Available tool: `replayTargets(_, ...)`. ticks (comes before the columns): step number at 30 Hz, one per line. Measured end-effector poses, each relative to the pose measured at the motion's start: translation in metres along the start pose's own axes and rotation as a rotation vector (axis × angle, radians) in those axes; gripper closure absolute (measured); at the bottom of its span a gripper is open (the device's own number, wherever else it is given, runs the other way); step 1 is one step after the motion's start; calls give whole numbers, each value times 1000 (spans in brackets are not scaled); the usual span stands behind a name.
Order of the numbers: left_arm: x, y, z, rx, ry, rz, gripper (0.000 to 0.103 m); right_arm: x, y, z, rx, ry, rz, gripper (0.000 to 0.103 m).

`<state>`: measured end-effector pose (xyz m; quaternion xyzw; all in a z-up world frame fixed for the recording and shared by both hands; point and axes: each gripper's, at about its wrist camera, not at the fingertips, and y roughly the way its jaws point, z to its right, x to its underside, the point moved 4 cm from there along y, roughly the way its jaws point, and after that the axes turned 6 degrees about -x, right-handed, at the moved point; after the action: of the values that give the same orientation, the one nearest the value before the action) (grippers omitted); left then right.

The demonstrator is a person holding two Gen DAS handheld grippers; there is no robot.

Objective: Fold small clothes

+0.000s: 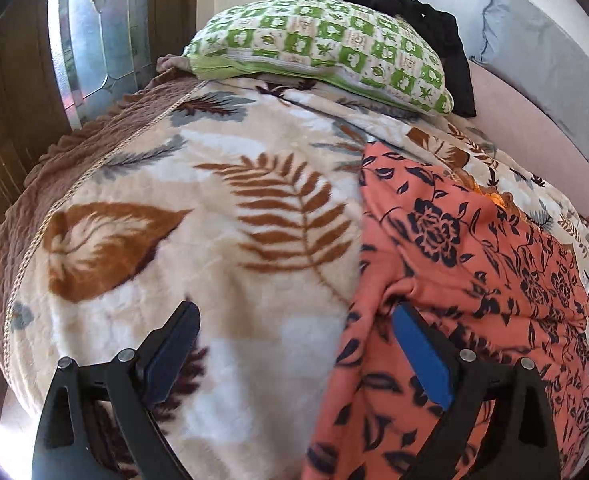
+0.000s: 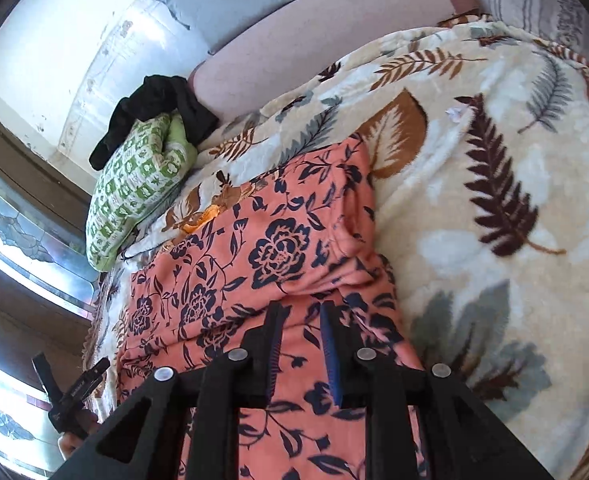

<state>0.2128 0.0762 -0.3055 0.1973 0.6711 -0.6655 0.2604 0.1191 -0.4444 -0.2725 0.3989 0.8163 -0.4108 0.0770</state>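
Observation:
An orange garment with a dark floral print (image 1: 470, 264) lies on a cream leaf-pattern blanket (image 1: 214, 200) on a bed. My left gripper (image 1: 294, 316) is wide open at the garment's left edge; its right finger (image 1: 418, 352) rests on the cloth, its left finger (image 1: 174, 344) on the blanket. In the right wrist view the garment (image 2: 262, 248) runs from the middle down to the bottom edge. My right gripper (image 2: 300, 312) hovers over it with the jaws narrowly apart and nothing between them. The left gripper (image 2: 74, 392) shows at the lower left.
A green-and-white checked pillow (image 1: 326, 48) lies at the head of the bed with a black garment (image 1: 426, 24) behind it. A grey pillow (image 1: 542, 60) and a pink one (image 1: 530, 136) lie at right. A stained-glass door (image 1: 90, 40) stands at left.

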Motion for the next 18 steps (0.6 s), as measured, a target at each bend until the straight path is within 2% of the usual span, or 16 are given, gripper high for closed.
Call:
replayTargets(1, 9, -5, -7, 5, 8, 0, 5, 4, -10, 5, -11, 11, 15, 41)
replayTargets(2, 18, -10, -13, 20, 20, -1, 6, 7, -20, 7, -27, 19, 42, 25)
replayTargets(3, 28, -15, -16, 41, 37, -2, 6, 12, -28, 9, -41, 21, 73, 17)
replayTargets(6, 60, -28, -16, 102, 114, -18, 6, 24, -48, 17, -79, 43, 78, 17)
replayTargets(9, 88, -34, -15, 162, 153, -62, 9, 40, -61, 29, -78, 95, 72, 17)
replayTargets(11, 103, -38, -13, 219, 171, -90, 32, 50, -66, 36, -77, 123, 48, 19)
replayTargets(13, 110, -42, -10, 221, 213, -73, 60, 61, -71, 41, -46, 117, 28, 19)
replayTargets(15, 113, -44, -7, 251, 226, -78, 71, 72, -74, 46, -13, 106, 5, 22)
replayTargets(18, 110, -43, -10, 273, 192, -92, 71, 84, -68, 58, 38, 116, -50, 28)
